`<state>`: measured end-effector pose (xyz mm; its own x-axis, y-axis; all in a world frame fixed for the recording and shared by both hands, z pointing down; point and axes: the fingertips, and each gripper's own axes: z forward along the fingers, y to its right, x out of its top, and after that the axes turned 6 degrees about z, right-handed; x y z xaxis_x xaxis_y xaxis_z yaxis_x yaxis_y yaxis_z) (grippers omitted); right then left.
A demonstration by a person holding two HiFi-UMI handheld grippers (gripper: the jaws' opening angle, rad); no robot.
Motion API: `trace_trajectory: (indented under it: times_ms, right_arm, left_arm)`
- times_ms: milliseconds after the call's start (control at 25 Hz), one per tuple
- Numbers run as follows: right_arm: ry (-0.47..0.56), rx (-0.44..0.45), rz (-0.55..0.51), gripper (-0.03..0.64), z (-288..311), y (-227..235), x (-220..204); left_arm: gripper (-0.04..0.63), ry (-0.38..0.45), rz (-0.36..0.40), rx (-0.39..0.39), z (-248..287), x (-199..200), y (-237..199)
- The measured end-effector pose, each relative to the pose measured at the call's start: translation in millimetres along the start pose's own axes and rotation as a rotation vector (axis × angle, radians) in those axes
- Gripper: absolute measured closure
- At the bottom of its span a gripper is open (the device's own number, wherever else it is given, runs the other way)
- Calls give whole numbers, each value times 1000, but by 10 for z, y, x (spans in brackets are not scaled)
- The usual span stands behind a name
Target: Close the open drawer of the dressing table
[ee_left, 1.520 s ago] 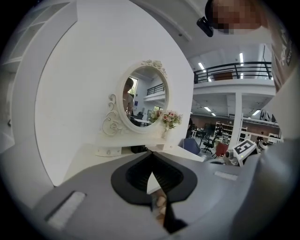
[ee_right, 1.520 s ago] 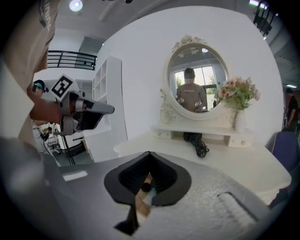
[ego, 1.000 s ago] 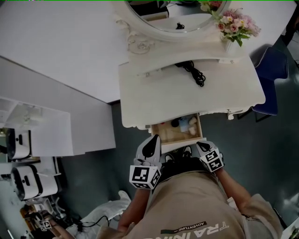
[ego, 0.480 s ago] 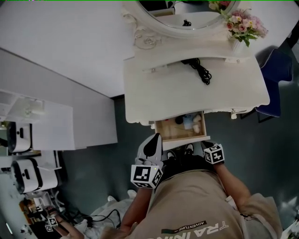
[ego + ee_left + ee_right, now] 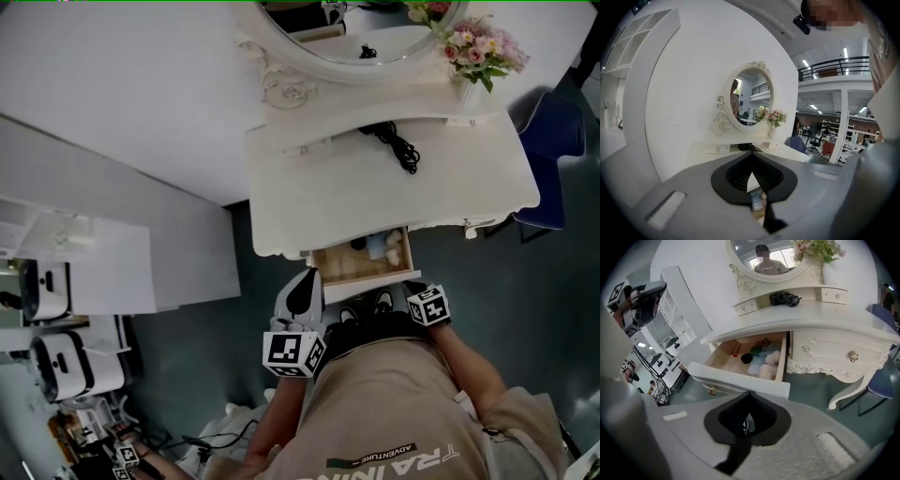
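Note:
The white dressing table [image 5: 375, 183] has one wooden drawer [image 5: 364, 251] pulled out towards me, with small items inside. Its white front panel [image 5: 367, 277] faces me. My left gripper [image 5: 308, 277] is by the panel's left end and my right gripper [image 5: 411, 289] by its right end; both are shut and hold nothing. In the right gripper view the open drawer [image 5: 752, 356], its front panel [image 5: 740, 380] and a brass knob [image 5: 712, 391] lie just past my right gripper [image 5: 748, 393]. My left gripper [image 5: 751, 154] points over the table top towards the mirror. I cannot tell whether either one touches the panel.
An oval mirror [image 5: 349, 33], a vase of flowers [image 5: 480, 49] and a black cable [image 5: 396, 142] are on the table. A shut drawer with a knob [image 5: 853, 356] is to the right. A blue chair [image 5: 555, 141] stands at the right, white shelving [image 5: 94, 267] at the left.
The head view has shifted slightly. Both grippers stay close to the drawer front, and the drawer looks about as far out as before.

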<state>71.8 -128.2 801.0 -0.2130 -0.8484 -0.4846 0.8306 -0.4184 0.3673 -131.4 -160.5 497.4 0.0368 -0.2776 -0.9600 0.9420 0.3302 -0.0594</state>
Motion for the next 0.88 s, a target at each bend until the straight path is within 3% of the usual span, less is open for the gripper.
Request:
trace_trajectory:
  times_ms: [880]
  right_arm:
    - [53, 46, 77, 614, 265, 204, 666]
  left_arm:
    - [578, 0, 53, 9, 354, 227, -39]
